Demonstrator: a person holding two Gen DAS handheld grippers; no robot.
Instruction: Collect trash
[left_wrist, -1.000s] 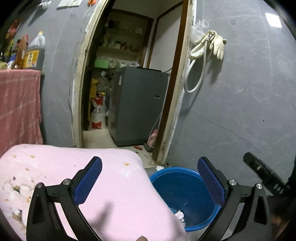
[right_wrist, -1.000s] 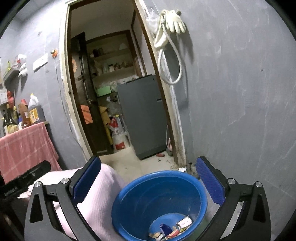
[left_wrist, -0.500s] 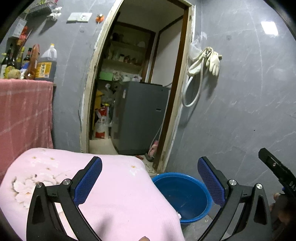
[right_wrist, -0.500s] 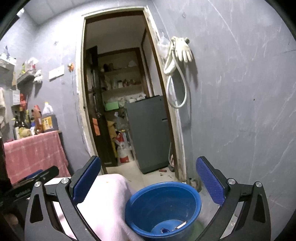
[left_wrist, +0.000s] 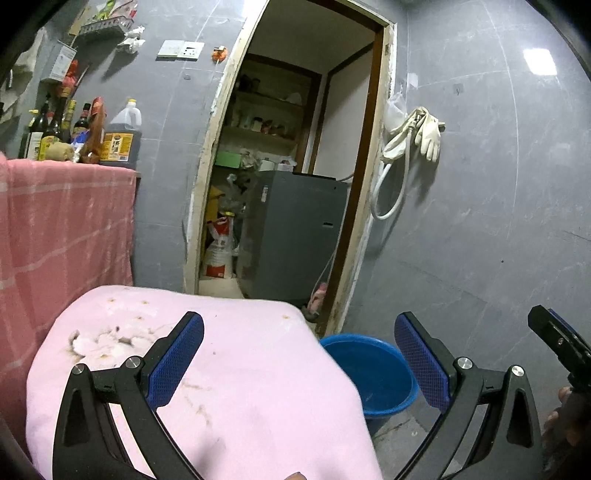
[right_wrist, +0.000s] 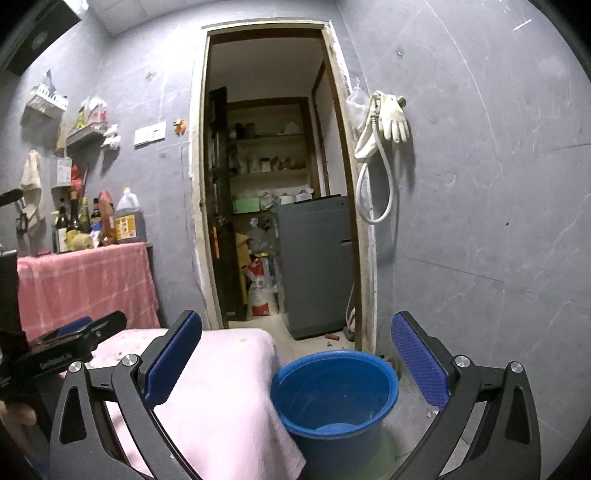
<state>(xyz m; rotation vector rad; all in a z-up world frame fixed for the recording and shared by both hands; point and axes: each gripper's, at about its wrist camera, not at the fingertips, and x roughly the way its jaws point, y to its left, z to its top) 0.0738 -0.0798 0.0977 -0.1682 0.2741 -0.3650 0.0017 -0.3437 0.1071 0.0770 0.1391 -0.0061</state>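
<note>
Pink cloth (left_wrist: 240, 369) fills the lower part of the left wrist view, draped over a raised surface, with pale scraps (left_wrist: 99, 341) scattered on its far-left part; these are judged to be the trash left to collect. The left gripper (left_wrist: 298, 360) is held above the cloth with its fingers spread wide and nothing between them. A blue bucket (left_wrist: 373, 373) is seen on the floor just beside the cloth's right edge; its contents cannot be made out from this angle. A risk is judged here: the scraps look small and soft and lie on loose fabric, so the cloth could be pinched along with them, or bits could be dropped on the way, since the bucket sits lower and off to one side. The right gripper's tip (left_wrist: 557, 339) is seen at the right edge.

From the right wrist view, the right gripper (right_wrist: 295, 360) is held over the bucket (right_wrist: 334, 391) and the cloth's corner (right_wrist: 229, 376), fingers likewise wide apart and empty. Little of the bucket's bottom is shown; only a pale-blue patch is visible, and whether trash lies there cannot be told. The left gripper (right_wrist: 77, 334) is seen at the left, over the cloth. On the green mat (right_wrist: 386, 450), the bucket could be tipped if its rim were knocked.
</note>
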